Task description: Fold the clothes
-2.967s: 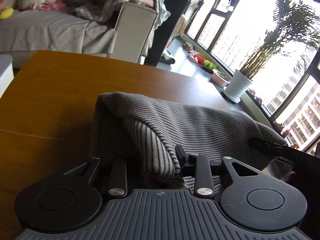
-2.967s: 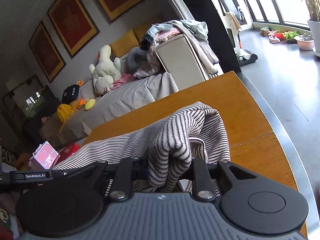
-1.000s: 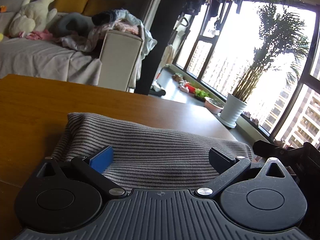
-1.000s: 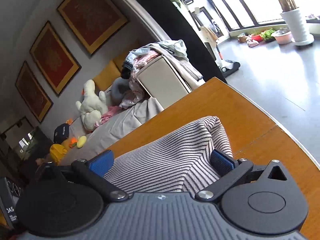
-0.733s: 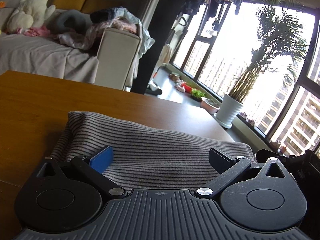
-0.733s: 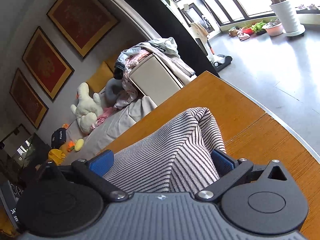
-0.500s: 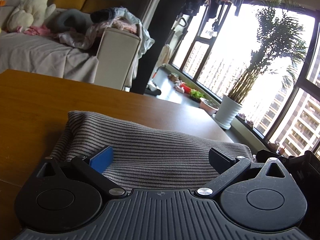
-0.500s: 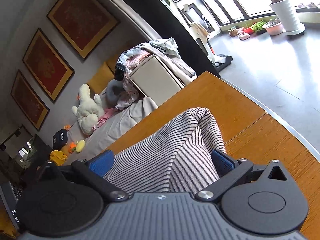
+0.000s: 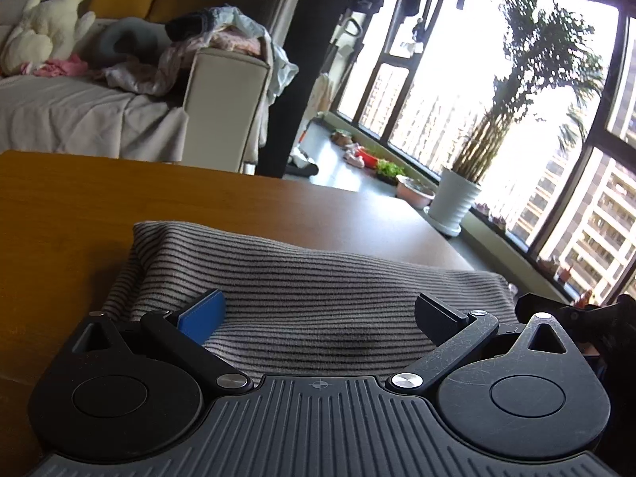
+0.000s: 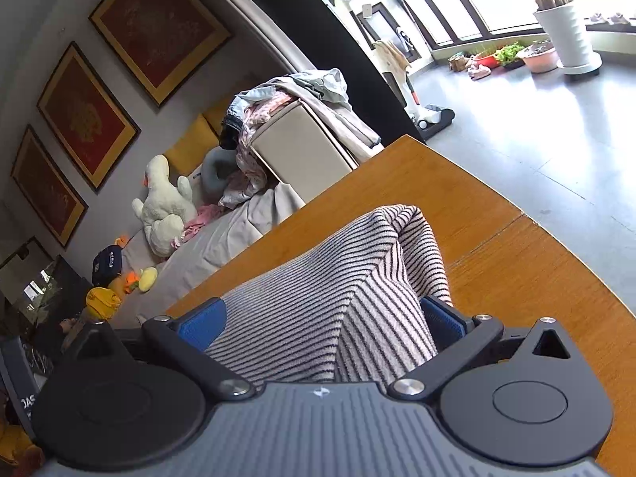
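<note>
a wooden table point(image 9: 79, 206) fills the lower left of the left view. behind it, upper left, a grey-covered sofa point(image 9: 79, 119) holds a white plush toy point(image 9: 43, 28) and heaped laundry point(image 9: 222, 39). bright windows point(image 9: 437, 111) span the right, a potted palm point(image 9: 457, 198) below. three framed pictures point(image 10: 155, 28) hang upper left in the right view; grey floor point(image 10: 516, 151) at right.

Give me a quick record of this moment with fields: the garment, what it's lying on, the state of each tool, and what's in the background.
garment: striped garment, folded into a bundle, lying flat
surface: wooden table
left tool: open, fingers spread over the garment, not gripping
right tool: open, garment lies between its fingers
background: sofa piled with clothes, plush toy, potted plant by the window
</note>
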### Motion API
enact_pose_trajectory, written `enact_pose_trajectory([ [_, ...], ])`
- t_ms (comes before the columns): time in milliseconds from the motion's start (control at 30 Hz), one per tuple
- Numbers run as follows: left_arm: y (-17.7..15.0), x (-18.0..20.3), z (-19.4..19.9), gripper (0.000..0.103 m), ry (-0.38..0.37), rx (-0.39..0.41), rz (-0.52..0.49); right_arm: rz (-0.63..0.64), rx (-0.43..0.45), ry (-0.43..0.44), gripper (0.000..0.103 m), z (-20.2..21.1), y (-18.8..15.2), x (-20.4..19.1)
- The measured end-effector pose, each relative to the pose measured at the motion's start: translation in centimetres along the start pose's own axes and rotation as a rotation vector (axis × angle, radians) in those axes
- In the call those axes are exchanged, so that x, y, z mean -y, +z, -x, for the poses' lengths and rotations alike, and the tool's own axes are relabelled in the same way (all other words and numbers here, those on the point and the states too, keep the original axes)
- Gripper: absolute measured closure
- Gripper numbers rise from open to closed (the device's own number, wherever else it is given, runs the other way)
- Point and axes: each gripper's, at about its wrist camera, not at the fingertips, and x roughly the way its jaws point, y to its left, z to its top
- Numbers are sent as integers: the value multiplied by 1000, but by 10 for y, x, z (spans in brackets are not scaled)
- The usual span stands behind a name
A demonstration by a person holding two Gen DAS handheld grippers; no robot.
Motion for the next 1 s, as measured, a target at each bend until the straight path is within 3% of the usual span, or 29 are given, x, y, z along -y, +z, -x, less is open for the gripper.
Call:
enact_pose_trajectory([
  [133,16,-11,-17,0,7,-40,-111,73,-48,-32,0,10,-21,-27],
  [300,35,-42,-16,0,60,-32,-83,199,-180,45,0,18,-32,-58],
  [367,41,-52,-4,0,95,-29,-50,246,-141,64,0,34,-21,-65],
  [433,42,-54,26,0,48,-28,19,390,-57,0,0,47,-5,-72],
  [467,40,-51,41,0,25,-33,43,466,-20,-36,3,52,3,-76],
  [533,30,-38,67,0,-33,-52,73,641,2,-135,24,45,18,-82],
  [567,23,-29,74,0,-67,-74,80,682,-22,-157,46,37,24,-83],
  [633,8,-12,82,3,-144,-119,87,710,-85,-136,64,20,33,-84],
  [733,-13,3,68,16,-191,-219,114,779,-153,-154,64,-10,28,-82],
  [833,-21,1,55,20,-134,-236,83,756,-246,-190,64,-31,14,-64],
  [1000,-9,-17,42,21,-67,-220,38,676,-249,-134,62,9,-18,-64],
])
